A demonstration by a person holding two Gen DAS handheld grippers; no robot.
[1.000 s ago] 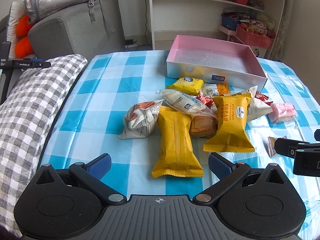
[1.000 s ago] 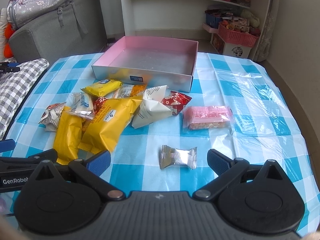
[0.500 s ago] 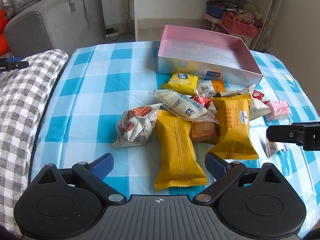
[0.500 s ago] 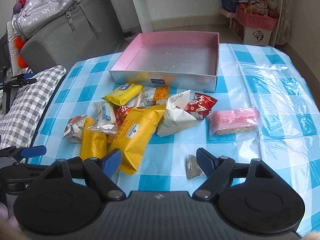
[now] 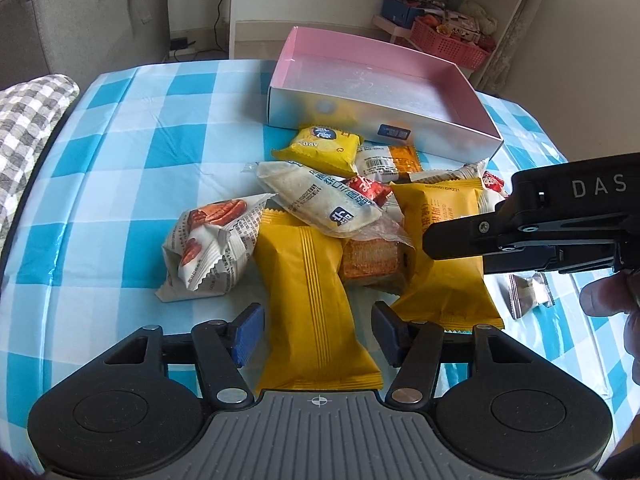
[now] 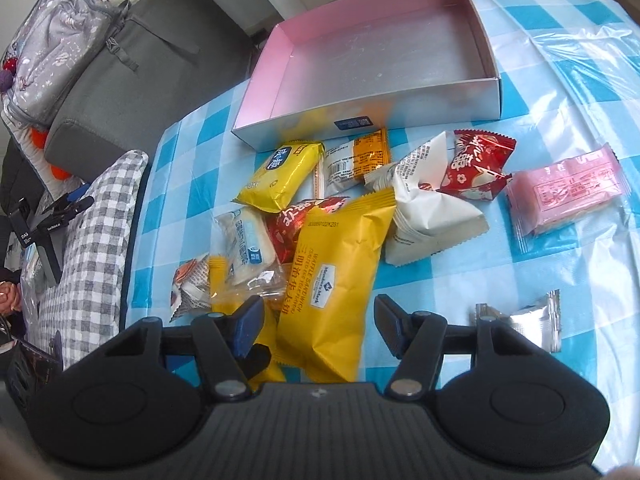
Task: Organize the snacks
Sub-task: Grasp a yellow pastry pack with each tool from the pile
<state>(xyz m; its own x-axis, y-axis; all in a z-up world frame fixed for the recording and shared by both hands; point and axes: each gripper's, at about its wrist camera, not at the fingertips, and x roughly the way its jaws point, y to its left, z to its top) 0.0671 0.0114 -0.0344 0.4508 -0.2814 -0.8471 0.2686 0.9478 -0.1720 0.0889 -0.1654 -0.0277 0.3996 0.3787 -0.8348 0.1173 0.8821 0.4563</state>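
Observation:
A pile of wrapped snacks lies on the blue-checked tablecloth [image 5: 120,160] in front of a pink box [image 5: 380,120] whose floor shows bare. My left gripper [image 5: 318,332] straddles the near end of a long yellow packet [image 5: 312,292]; its jaws are closing and a thin gap still shows at each pad. My right gripper [image 6: 318,320] straddles the yellow waffle-sandwich packet [image 6: 332,276], its jaws closing too, pads just short of the wrapper. One of the right gripper's fingers [image 5: 460,240] crosses the left wrist view above that packet. The pink box [image 6: 360,108] is behind the pile.
A silver candy [image 6: 520,320], a pink packet [image 6: 568,196], a red packet [image 6: 476,168] and a white packet [image 6: 428,216] lie right of the pile. A checked cushion [image 6: 92,248] and a grey sofa [image 6: 120,60] border the table's left side. A person's hand [image 5: 612,300] shows at the right.
Both grippers came down and forward onto the pile and their jaws narrowed. The right one swung left from the silver candy to the yellow waffle packet.

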